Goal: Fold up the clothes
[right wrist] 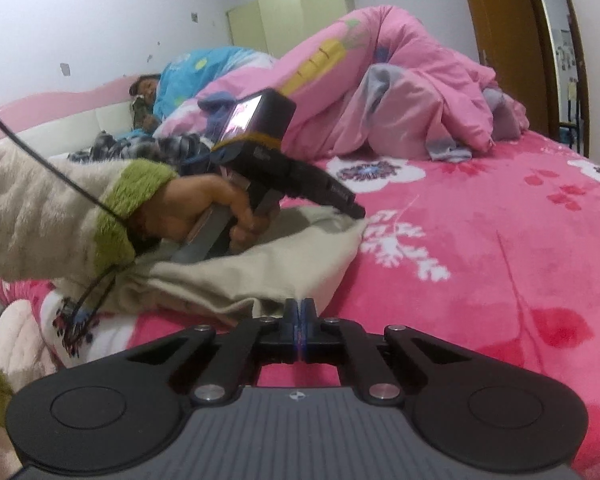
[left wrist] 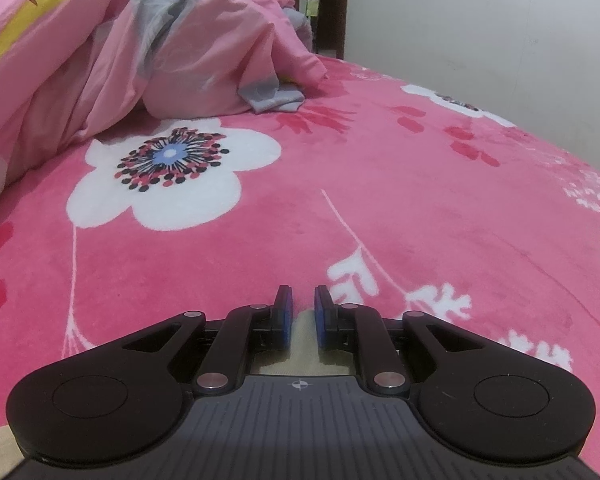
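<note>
Nearest us, our right gripper (right wrist: 299, 312) has its pads pressed together, apparently nipping the hem of the beige garment (right wrist: 236, 276); whether cloth sits between them, we cannot tell. To its left and further off, our left gripper (right wrist: 354, 210) pinches the garment's far corner, pads nearly together. A thin bite could slip when we lift, and the dangling cable (right wrist: 88, 300) might snag the cloth. Ahead and rightward the pink floral bedspread (right wrist: 480, 260) lies open; beyond, the heaped pink duvet (right wrist: 400, 92) limits reach.
</note>
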Action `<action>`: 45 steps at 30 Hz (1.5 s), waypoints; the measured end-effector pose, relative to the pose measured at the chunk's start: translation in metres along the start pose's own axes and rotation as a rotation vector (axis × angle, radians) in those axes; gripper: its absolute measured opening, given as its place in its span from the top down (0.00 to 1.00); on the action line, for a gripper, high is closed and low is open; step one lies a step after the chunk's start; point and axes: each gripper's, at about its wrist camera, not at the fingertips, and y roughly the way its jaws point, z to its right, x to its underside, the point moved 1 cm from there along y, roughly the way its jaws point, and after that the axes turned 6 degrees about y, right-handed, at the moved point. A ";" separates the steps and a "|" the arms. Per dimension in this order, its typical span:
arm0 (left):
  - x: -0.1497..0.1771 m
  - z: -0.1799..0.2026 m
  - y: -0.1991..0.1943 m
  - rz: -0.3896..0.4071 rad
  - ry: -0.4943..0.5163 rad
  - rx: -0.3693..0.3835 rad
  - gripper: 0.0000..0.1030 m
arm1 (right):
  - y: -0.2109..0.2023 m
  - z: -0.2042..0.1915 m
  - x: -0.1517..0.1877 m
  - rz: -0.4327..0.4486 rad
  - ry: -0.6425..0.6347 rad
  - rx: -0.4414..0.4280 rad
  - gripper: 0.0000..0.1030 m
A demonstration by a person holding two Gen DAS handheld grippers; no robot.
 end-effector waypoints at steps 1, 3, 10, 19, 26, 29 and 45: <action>0.000 0.000 0.001 -0.002 0.000 -0.003 0.88 | 0.000 0.000 0.001 0.001 0.005 -0.004 0.98; 0.000 0.000 0.005 -0.008 -0.003 -0.008 0.88 | -0.001 -0.001 0.002 -0.004 0.012 -0.014 0.98; 0.002 -0.003 0.009 -0.007 -0.016 -0.004 0.88 | -0.030 0.029 -0.010 0.015 0.137 -0.041 0.99; 0.006 -0.007 0.011 0.007 -0.047 0.015 0.87 | 0.074 0.121 -0.065 -0.198 0.724 -0.130 0.55; 0.009 -0.013 0.013 0.016 -0.080 0.043 0.86 | 0.147 0.130 -0.060 -0.476 0.789 -0.273 0.93; 0.010 -0.014 0.014 0.017 -0.084 0.048 0.86 | 0.130 0.123 -0.059 -0.520 0.735 -0.277 0.93; -0.003 -0.035 -0.061 -0.051 -0.187 0.121 0.68 | -0.009 0.102 -0.051 -0.325 0.684 -0.065 0.93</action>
